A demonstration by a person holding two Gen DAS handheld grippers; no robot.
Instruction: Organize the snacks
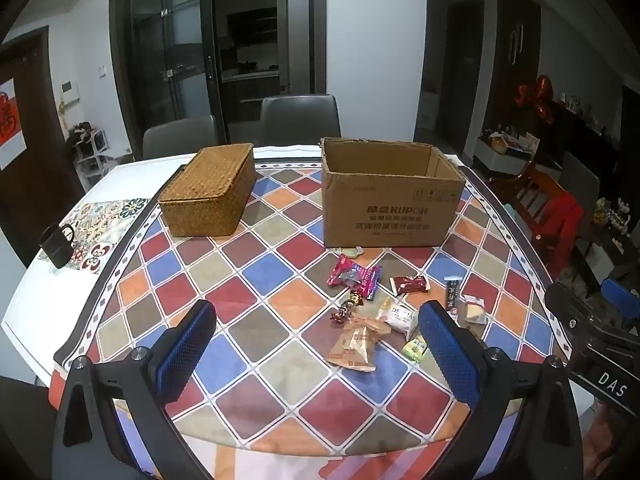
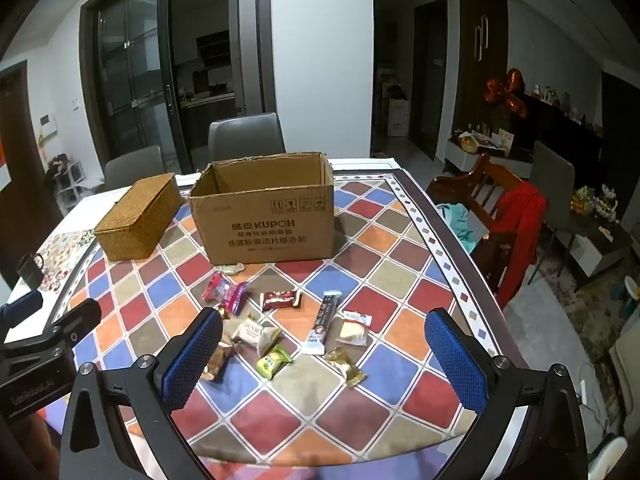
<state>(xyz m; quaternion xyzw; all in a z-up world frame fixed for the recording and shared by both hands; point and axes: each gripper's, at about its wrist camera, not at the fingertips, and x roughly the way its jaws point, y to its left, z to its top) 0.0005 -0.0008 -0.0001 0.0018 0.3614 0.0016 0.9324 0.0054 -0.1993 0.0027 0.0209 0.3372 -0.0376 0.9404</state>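
Note:
Several wrapped snacks lie loose on the patterned tablecloth: a pink pack [image 1: 354, 276] [image 2: 224, 292], a dark red bar [image 1: 409, 284] [image 2: 280, 301], a long stick pack [image 2: 323, 322], a white Denmas pack [image 2: 256, 333], a green pack [image 2: 274, 361] and a gold pack [image 2: 345, 366]. An open cardboard box [image 1: 384, 196] [image 2: 264, 212] stands behind them. A woven lidded basket [image 1: 210, 190] [image 2: 138, 216] sits left of it. My left gripper [image 1: 316, 344] and right gripper [image 2: 324, 354] are both open and empty, held above the table in front of the snacks.
A black mug [image 1: 58, 244] stands on a floral mat at the table's left edge. Grey chairs [image 1: 298, 118] stand behind the table. A wooden chair with a red cloth [image 2: 516, 224] is at the right side.

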